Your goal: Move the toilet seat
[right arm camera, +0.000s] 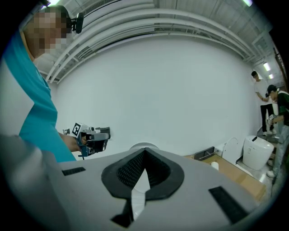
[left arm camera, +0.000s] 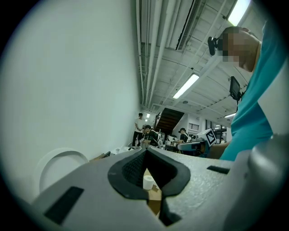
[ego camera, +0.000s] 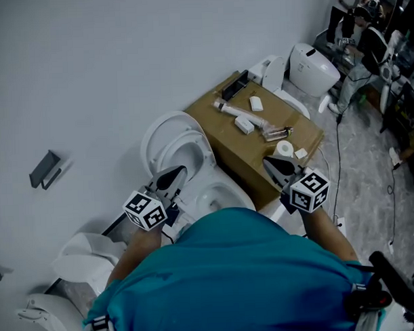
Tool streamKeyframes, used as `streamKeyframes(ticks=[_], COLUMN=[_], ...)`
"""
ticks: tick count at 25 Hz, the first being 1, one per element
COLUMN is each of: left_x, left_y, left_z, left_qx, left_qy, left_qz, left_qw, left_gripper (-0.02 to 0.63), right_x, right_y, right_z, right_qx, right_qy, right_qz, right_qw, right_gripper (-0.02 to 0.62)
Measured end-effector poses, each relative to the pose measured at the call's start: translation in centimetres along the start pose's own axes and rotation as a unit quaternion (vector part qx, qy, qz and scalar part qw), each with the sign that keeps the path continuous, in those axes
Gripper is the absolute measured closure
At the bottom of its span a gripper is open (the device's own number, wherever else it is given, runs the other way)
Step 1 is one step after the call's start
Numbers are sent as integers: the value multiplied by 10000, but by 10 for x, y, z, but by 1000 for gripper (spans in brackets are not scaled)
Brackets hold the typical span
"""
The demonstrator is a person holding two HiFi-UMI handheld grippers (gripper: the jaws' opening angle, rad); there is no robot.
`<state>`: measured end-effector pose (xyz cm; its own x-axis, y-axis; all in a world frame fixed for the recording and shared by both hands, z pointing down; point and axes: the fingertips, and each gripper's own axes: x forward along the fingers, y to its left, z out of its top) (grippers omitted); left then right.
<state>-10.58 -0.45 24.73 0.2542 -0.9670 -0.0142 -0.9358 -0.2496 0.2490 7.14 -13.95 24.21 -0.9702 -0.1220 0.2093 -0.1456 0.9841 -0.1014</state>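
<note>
both grippers empty, white oval plastic toilet seat stands raised by the wall

the toilet seat is lifted above the white ceramic bowl, close to the pale wall, in front of me. my left gripper hovers near its lower part and my right gripper is apart from it, over the brown cardboard box; both have their jaws pressed together on nothing. i judge the seat stiff, rather light, smooth and a little slippery, turning on a hinge at the bowl's back, so i would take it at the free top rim, far from the hinge. its long axis seems to run from the hinge up toward the wall, with the flat face looking to me.
</note>
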Motion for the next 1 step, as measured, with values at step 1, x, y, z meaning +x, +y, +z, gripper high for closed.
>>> streamKeyframes(ticks=[1], left_x=[0], left_y=[2], left_z=[0], left_qx=[-2], left_qy=[-4], left_qz=[5], left_qw=[10000], left_gripper=[603], right_x=[2], right_y=[0], right_z=[0], right_qx=[-6], right_qy=[-3], right_qz=[13], right_qw=[10000], right_gripper=[597])
